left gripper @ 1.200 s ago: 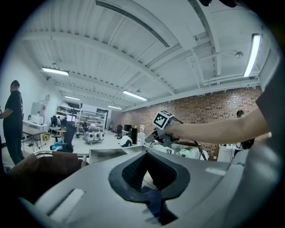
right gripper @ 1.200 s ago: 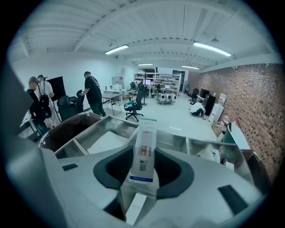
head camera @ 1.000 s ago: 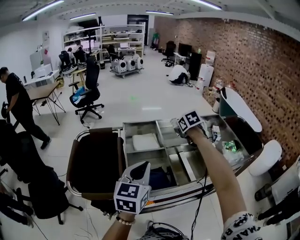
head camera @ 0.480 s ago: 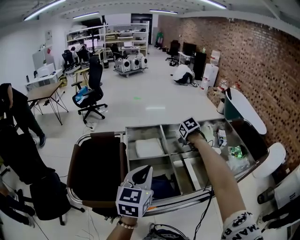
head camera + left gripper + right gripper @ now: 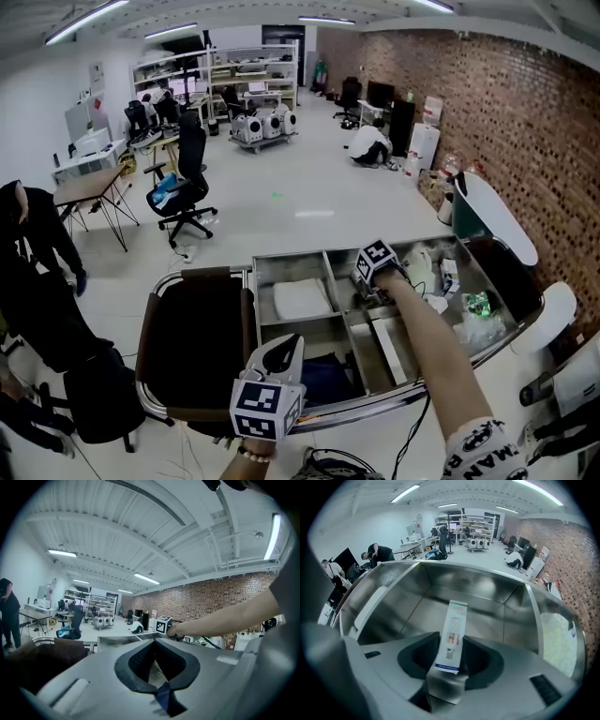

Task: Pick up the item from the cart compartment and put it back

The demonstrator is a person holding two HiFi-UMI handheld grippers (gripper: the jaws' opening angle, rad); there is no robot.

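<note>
Steel cart compartment (image 5: pixel 497 606) fills my view; my right hand-held gripper (image 5: pixel 451 654) pinches a slim white box (image 5: pixel 455 620) pointing toward twelve o'clock. My left hand-held gripper (image 5: pixel 157 663) stands spread.

Steel cart (image 5: pixel 291 262), divided compartments: white flat pack (image 5: pixel 301 298) far-left, dark bundle (image 5: pixel 325 378) near-left, plastic bags (image 5: pixel 473 323) right.

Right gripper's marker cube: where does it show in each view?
Head view: marker cube right of centre, above the cart's far compartments.
Left gripper view: marker cube just right of centre, at the arm's end.
Right gripper view: not in it.
Shared landmark: brick wall, toward the right in all three.
</note>
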